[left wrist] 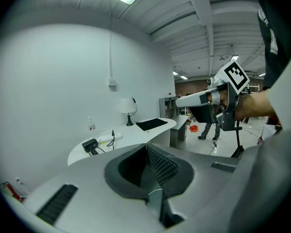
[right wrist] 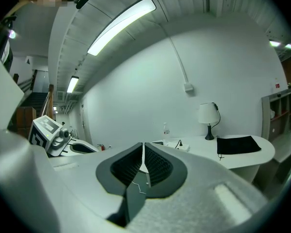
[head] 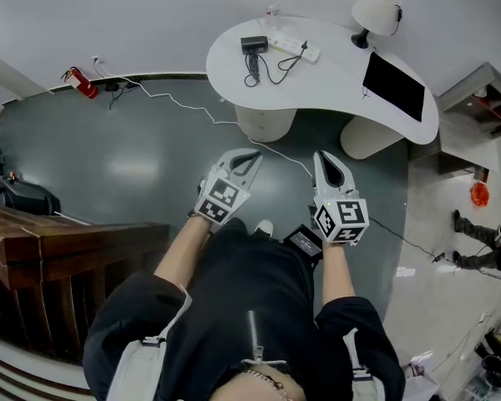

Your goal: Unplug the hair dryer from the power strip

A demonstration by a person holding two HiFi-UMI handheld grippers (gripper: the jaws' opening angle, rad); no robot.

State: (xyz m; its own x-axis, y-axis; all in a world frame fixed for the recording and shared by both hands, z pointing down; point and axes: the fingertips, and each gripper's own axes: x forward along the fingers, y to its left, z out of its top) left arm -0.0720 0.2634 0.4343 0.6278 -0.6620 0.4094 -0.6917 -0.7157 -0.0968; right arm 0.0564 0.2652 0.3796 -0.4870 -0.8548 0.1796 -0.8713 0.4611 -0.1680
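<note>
Left tongs (head: 252,155) pressed together, nothing between the pads. Right tongs (head: 324,157) also pressed together, empty. Both are held over the floor.

Power strip (head: 299,48) lies well ahead of both tongs on the white table (head: 334,78). The black device (head: 253,45) just left of it is probably the hair dryer; its plug is too small to make out.

Risks:
- Pulling the plug with the strip unpinned would likely drag the strip toward the bottle (head: 272,8) behind it.
- A white cord (head: 234,124) crosses the floor between tongs and table and could snag.

Room: open floor ahead. Wooden furniture (head: 58,249) stands left of the left tongs. The table's curved rim comes first.
</note>
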